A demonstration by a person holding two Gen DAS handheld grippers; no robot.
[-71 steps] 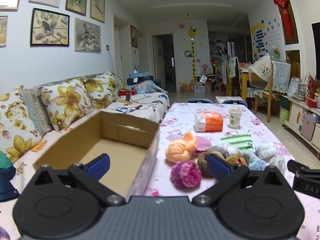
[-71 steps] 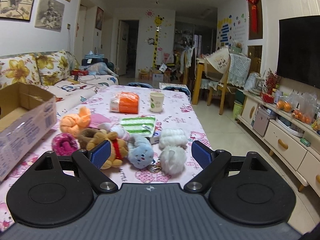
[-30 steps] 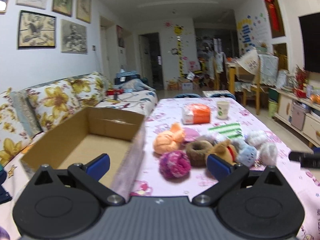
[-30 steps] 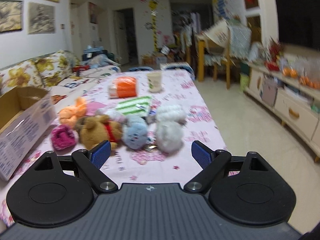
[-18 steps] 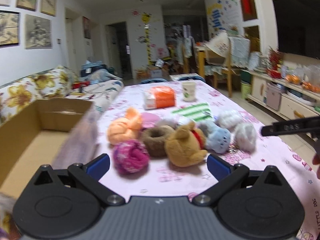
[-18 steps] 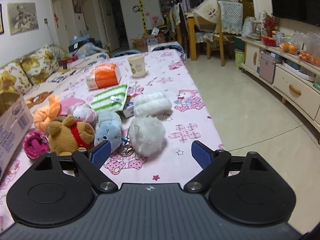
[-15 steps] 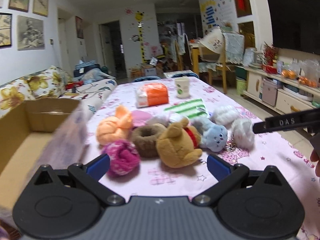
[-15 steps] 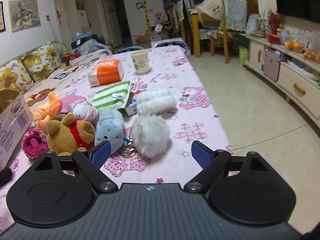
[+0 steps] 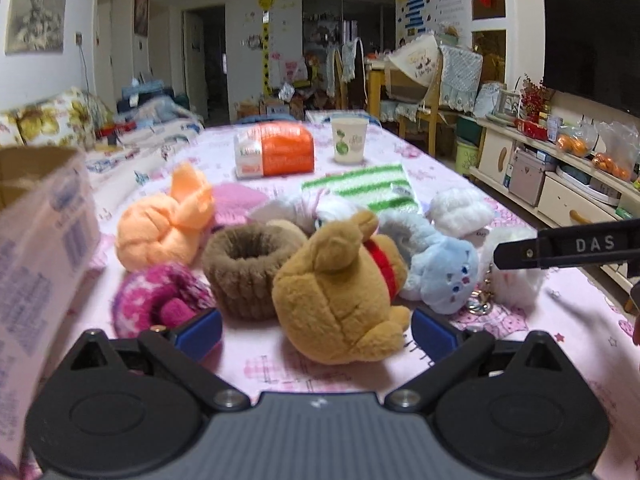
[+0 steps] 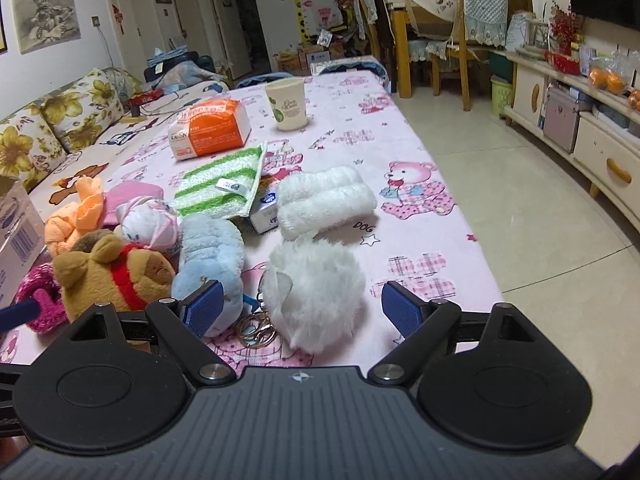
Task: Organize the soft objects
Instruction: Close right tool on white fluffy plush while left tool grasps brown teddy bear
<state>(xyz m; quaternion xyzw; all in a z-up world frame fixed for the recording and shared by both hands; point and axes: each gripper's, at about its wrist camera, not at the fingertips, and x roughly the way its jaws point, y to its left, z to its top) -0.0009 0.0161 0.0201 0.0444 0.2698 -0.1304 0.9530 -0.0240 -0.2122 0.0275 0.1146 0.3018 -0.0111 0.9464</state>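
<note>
Near the desk's front edge, the left gripper, jaws apart, frames the brown teddy bear, while the right gripper, jaws apart, frames the white pompom; both look light and squashy, best pinched across the body's middle.

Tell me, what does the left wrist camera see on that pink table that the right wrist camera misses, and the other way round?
Only the left wrist view shows the brown fuzzy ring, which the right view barely glimpses behind the bear. Only the right wrist view clearly shows the metal key rings and the small blue-and-white box under the green striped cloth. Both show the brown bear, the light blue plush, the orange plush, the paper cup and the orange package. Both sets of jaws stand open, holding nothing.
</note>
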